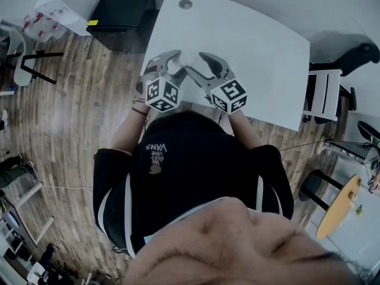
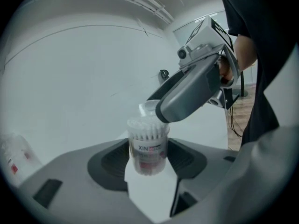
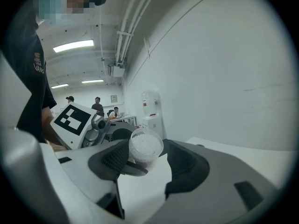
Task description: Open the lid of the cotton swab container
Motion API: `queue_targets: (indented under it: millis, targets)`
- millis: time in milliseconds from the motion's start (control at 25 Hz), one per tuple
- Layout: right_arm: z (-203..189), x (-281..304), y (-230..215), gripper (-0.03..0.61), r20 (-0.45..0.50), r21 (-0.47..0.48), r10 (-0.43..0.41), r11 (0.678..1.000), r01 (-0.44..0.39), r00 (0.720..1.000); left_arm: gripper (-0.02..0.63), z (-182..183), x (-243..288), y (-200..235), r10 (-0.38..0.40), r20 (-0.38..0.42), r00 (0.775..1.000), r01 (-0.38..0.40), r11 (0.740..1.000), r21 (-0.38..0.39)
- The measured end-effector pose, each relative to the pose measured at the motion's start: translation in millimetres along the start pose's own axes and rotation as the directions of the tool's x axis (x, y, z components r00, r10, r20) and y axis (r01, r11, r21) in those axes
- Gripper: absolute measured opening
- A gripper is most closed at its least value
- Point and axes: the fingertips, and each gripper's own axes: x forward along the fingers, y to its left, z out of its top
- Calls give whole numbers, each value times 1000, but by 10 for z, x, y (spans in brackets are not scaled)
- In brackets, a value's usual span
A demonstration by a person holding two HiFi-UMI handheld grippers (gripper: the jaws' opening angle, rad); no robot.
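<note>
A clear round cotton swab container (image 2: 148,146) with a "XIN" label stands upright between the left gripper (image 2: 148,160) jaws, which are shut on its body. Its clear lid (image 2: 147,108) shows tilted at the top, beside the right gripper's grey finger (image 2: 191,94). In the right gripper view I look down on the container's top (image 3: 145,146), full of white swab tips, with the right gripper (image 3: 147,154) closed around it. In the head view both grippers meet over the near edge of the white table (image 1: 255,52), the left gripper (image 1: 176,64) and right gripper (image 1: 190,68) on the container (image 1: 183,60).
A black cabinet (image 1: 122,16) stands left of the table, and a cable hole (image 1: 185,4) is at the table's far edge. Chairs (image 1: 332,94) and a yellow round table (image 1: 339,206) are at the right. A water dispenser (image 3: 150,111) and seated people show far off.
</note>
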Motion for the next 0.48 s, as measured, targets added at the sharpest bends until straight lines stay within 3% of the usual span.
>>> queue_targets:
  millis: [480]
  targets:
    - [238,-142,-282,252,87,28,-94,995,92,992,261,-89,39,5,-21,-14,1000,20,999,-34]
